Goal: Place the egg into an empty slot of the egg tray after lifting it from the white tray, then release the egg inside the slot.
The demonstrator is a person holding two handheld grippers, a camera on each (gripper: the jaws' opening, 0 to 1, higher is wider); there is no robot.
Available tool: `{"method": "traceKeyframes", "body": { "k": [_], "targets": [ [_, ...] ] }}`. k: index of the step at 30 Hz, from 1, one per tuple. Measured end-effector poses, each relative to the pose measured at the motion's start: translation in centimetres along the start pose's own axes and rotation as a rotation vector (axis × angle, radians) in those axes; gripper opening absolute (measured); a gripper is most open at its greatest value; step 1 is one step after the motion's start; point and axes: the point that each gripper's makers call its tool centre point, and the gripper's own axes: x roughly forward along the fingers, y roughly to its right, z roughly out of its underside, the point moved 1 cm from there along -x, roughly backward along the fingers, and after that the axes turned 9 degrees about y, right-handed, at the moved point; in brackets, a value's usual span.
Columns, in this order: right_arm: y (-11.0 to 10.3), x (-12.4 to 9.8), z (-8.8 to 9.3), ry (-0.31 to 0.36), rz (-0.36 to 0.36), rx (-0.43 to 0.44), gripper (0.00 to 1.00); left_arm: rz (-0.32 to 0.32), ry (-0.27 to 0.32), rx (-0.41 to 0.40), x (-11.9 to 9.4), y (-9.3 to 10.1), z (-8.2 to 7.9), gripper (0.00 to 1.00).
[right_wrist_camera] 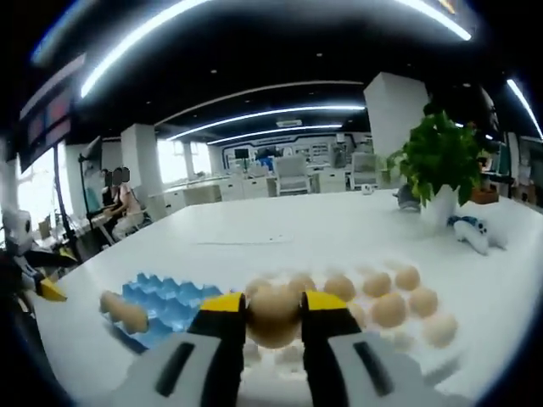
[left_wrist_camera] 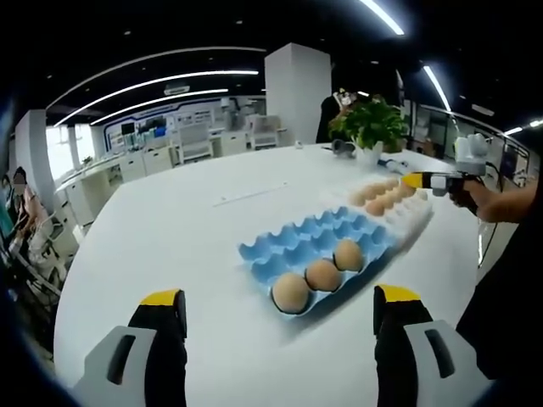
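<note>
egg [right_wrist_camera: 273, 315] sat clamped between the yellow-tipped jaws of the right hand-held gripper [right_wrist_camera: 273, 326], just above the white tray [right_wrist_camera: 428, 360], where more eggs lay from 12 to 3 o'clock of it. the blue egg tray [right_wrist_camera: 165, 305] lay at its 9 o'clock on the white surface [right_wrist_camera: 280, 233], well apart. in the left gripper view the left hand-held gripper [left_wrist_camera: 280, 318] hung released, jaws wide and holding nothing, near the blue tray with three eggs [left_wrist_camera: 321, 275] along its near edge. judging from this, too hard a squeeze could crack the shell, too slack a hold could drop it on the way over, and lowering onto a filled slot could knock eggs together.
</note>
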Motion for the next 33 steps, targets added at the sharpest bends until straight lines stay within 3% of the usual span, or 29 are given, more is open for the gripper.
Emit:
{"method": "traceKeyframes", "body": {
  "k": [2, 12, 20, 33],
  "targets": [
    [-1.7, 0.3, 0.4, -0.007, -0.062, -0.007, 0.25, -0.002, 0.002, -0.003, 0.0, -0.1, 0.0, 0.93],
    [-6.8, 1.2, 1.9, -0.037, -0.203, -0.024, 0.25, -0.014, 0.004, -0.006, -0.4, -0.3, 0.0, 0.92],
    [-9.0, 1.8, 2.6, -0.053, -0.271, -0.03, 0.25, -0.019, 0.002, -0.013, -0.6, -0.4, 0.1, 0.9],
    [-10.9, 2.2, 4.5, -0.092, -0.326, -0.047, 0.25, -0.028, 0.019, -0.009, -0.5, -0.6, -0.3, 0.89]
  ]
}}
